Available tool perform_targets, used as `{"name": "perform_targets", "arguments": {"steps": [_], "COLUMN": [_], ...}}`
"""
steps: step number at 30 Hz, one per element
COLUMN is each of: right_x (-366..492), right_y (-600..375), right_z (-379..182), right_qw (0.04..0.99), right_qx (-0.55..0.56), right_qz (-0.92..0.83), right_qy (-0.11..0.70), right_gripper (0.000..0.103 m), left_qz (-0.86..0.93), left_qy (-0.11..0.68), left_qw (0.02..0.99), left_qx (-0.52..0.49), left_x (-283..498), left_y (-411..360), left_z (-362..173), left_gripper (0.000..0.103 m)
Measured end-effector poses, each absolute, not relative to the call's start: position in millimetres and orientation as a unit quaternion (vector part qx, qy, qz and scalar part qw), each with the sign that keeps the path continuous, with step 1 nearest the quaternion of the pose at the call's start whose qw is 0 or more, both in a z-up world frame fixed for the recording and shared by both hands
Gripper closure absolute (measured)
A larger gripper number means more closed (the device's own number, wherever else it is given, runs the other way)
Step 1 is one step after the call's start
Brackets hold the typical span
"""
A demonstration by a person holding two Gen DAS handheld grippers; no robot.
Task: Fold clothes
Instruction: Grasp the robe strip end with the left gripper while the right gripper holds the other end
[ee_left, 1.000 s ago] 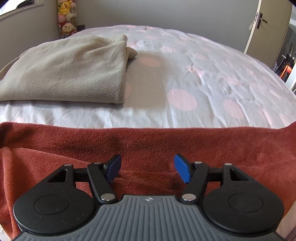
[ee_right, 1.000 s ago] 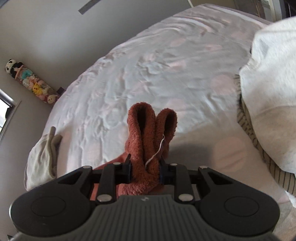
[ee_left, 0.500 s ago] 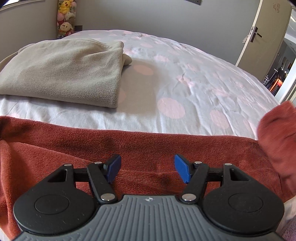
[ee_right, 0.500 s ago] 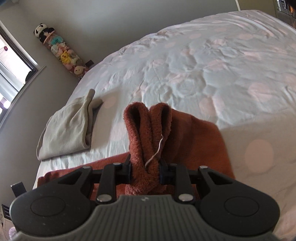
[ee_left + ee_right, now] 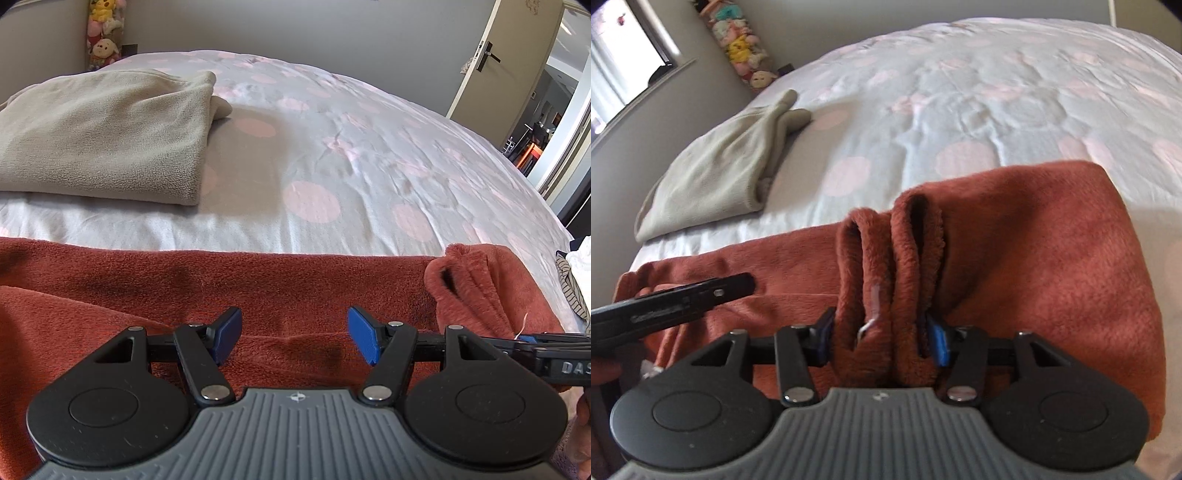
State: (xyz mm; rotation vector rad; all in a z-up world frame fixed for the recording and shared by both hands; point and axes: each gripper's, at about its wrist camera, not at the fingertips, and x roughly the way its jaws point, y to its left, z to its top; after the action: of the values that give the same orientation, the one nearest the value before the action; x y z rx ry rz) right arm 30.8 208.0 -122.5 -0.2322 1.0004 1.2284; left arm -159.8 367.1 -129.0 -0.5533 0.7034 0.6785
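Observation:
A rust-red fleece garment lies across the near edge of the bed. My left gripper hovers just over it, open, with nothing between its blue pads. A bunched, doubled end of the same garment stands between the fingers of my right gripper. Its jaws are opening, and the fleece sits loosely in the widened gap. That bunched end shows at the right of the left wrist view, close beside my left gripper. The left gripper's finger reaches in from the left of the right wrist view.
A folded beige fleece lies on the spotted bedsheet at the far left. Striped and white clothes sit at the right edge. Plush toys hang in the far corner; a door stands open at the right.
My right gripper carried the bunched rust-red end leftward and down onto the spread garment, next to my left gripper, and its jaws widened. My left gripper stayed put.

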Motion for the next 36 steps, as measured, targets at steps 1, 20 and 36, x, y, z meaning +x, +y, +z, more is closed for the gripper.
{"name": "perform_targets", "arguments": {"steps": [1, 20, 36], "right_x": [28, 44, 73], "right_y": [205, 91, 93], "right_z": [-118, -87, -121], "right_qw": [0.694, 0.791, 0.765], "right_qx": [-0.101, -0.178, -0.199], "right_qz": [0.56, 0.467, 0.477], "right_qy": [0.441, 0.353, 0.384], "right_gripper": [0.044, 0.037, 0.069], "left_qz": [0.321, 0.205, 0.256], "left_qy": [0.331, 0.305, 0.365], "left_qw": [0.848, 0.875, 0.827], "left_qx": [-0.263, -0.316, -0.343], "left_x": [-160, -102, -66], "left_y": [366, 307, 303], "left_z": [-128, -99, -134], "left_gripper": [0.041, 0.032, 0.073]}}
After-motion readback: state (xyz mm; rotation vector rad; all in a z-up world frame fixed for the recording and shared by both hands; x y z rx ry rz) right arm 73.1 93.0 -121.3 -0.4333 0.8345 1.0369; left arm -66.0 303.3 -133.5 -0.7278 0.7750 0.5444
